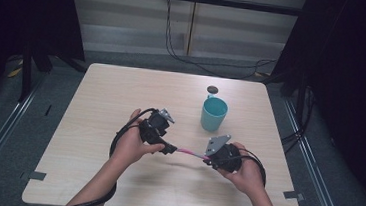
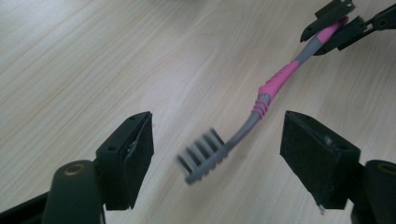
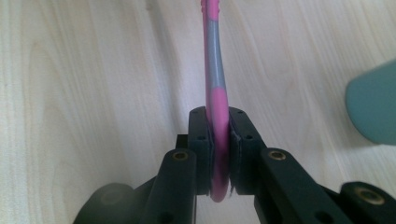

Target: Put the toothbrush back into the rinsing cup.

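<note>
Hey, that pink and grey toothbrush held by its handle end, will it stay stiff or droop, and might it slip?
The toothbrush juts out unsupported from the right gripper without sagging, so probably stiff and light. Its handle looks smooth and narrow between the pads, so it might pivot if bumped. The left gripper stands open around the bristle end, touching nothing.

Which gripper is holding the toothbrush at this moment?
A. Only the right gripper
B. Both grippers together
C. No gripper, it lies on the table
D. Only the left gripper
A: the right gripper is clamped on the handle end of the toothbrush, while the left gripper stands open around the bristle head without touching it.
</note>
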Demonstrator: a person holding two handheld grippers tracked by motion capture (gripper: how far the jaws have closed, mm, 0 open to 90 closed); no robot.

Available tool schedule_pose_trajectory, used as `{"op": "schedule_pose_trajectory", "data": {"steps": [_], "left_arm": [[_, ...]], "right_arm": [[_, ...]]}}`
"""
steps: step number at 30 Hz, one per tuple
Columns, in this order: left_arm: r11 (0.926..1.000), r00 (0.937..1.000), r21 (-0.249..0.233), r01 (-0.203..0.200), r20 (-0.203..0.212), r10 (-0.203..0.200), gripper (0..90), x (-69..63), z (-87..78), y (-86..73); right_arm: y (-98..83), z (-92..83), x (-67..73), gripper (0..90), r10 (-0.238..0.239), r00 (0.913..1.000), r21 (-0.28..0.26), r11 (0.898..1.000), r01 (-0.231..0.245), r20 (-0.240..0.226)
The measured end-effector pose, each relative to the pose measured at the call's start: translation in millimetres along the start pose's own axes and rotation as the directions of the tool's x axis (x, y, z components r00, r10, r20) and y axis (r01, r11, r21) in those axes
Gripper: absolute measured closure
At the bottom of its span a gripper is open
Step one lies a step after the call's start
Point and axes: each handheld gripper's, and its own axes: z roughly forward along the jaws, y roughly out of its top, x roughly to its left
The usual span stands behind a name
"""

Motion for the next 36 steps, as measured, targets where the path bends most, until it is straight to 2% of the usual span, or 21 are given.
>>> {"op": "schedule_pose_trajectory", "data": {"steps": [1, 3, 6, 9, 14, 15, 17, 21, 22, 23, 24, 25, 27, 28, 32, 33, 36], "left_arm": [[0.9995, 0.9997, -0.023, 0.023, -0.004, -0.023, 25.5, 1.8, -1.5, -1.8], [0.9991, 0.9995, -0.031, 0.029, -0.012, -0.029, 25.2, 3.1, -2.9, -3.0], [0.9963, 0.9980, -0.062, 0.059, -0.018, -0.060, 23.9, 5.3, -5.0, -5.8], [0.9948, 0.9973, -0.074, 0.071, -0.017, -0.072, 23.0, 7.8, -8.2, -8.5], [0.9909, 0.9951, -0.093, 0.097, -0.010, -0.099, 22.4, 9.8, -9.8, -14.3], [0.9912, 0.9951, -0.090, 0.098, -0.006, -0.098, 22.6, 10.3, -9.2, -16.4], [0.9910, 0.9953, -0.092, 0.097, -0.001, -0.097, 22.7, 10.6, -8.3, -17.8], [0.9873, 0.9920, -0.097, 0.126, 0.017, -0.125, 22.9, 9.4, -2.5, -21.3], [0.9869, 0.9915, -0.095, 0.130, 0.018, -0.129, 23.0, 8.8, -1.5, -21.5], [0.9877, 0.9925, -0.097, 0.122, 0.020, -0.121, 23.7, 8.0, 0.4, -22.1], [0.9877, 0.9925, -0.097, 0.122, 0.020, -0.121, 24.4, 8.0, 0.4, -22.1], [0.9869, 0.9924, -0.105, 0.123, 0.020, -0.121, 24.8, 7.1, 1.6, -22.2], [0.9871, 0.9930, -0.108, 0.118, 0.020, -0.116, 24.7, 6.6, 3.0, -22.0], [0.9863, 0.9927, -0.113, 0.120, 0.022, -0.119, 24.8, 6.2, 3.6, -22.0], [0.9830, 0.9915, -0.132, 0.128, 0.037, -0.125, 25.4, 5.5, 4.2, -20.3], [0.9799, 0.9906, -0.147, 0.136, 0.039, -0.131, 25.4, 4.6, 4.3, -19.8], [0.9779, 0.9902, -0.157, 0.138, 0.048, -0.132, 25.4, 3.3, 4.0, -18.2]], "right_arm": [[-0.9, -0.5, -0.7, 81.5, 0.005, 1.0000, -0.001, 1.000, -0.005, 0.007], [-1.9, -1.4, -1.4, 81.5, 0.014, 0.9998, 0.001, 1.000, -0.014, 0.012], [-5.1, -4.3, -3.2, 81.5, 0.036, 0.9991, -0.005, 0.999, -0.036, 0.021], [-7.2, -5.3, -4.5, 81.5, 0.054, 0.9982, -0.006, 0.999, -0.054, 0.027], [-12.3, -8.2, -8.0, 81.5, 0.113, 0.9927, -0.032, 0.993, -0.112, 0.042], [-13.1, -9.5, -8.9, 81.5, 0.144, 0.9886, -0.051, 0.989, -0.141, 0.047], [-13.2, -11.1, -9.6, 81.5, 0.151, 0.9872, -0.058, 0.987, -0.148, 0.050], [-12.1, -14.4, -10.1, 81.5, 0.198, 0.9790, -0.099, 0.976, -0.193, 0.049], [-11.9, -14.6, -10.3, 81.5, 0.212, 0.9767, -0.123, 0.971, -0.206, 0.034], [-11.3, -15.5, -10.3, 81.5, 0.230, 0.9724, -0.145, 0.964, -0.222, 0.039], [-11.3, -15.5, -10.3, 81.5, 0.230, 0.9724, -0.145, 0.964, -0.222, 0.039], [-10.3, -16.0, -9.8, 81.5, 0.249, 0.9675, -0.165, 0.957, -0.239, 0.045], [-9.6, -16.6, -9.4, 81.5, 0.255, 0.9658, -0.167, 0.955, -0.244, 0.047], [-8.5, -16.7, -8.9, 81.5, 0.267, 0.9629, -0.185, 0.949, -0.256, 0.037], [-3.5, -16.0, -6.9, 81.5, 0.273, 0.9612, -0.216, 0.941, -0.260, 0.036], [-1.5, -14.7, -6.1, 81.5, 0.284, 0.9583, -0.229, 0.935, -0.271, 0.028], [0.8, -13.3, -4.9, 81.5, 0.282, 0.9590, -0.237, 0.934, -0.267, 0.030]]}}
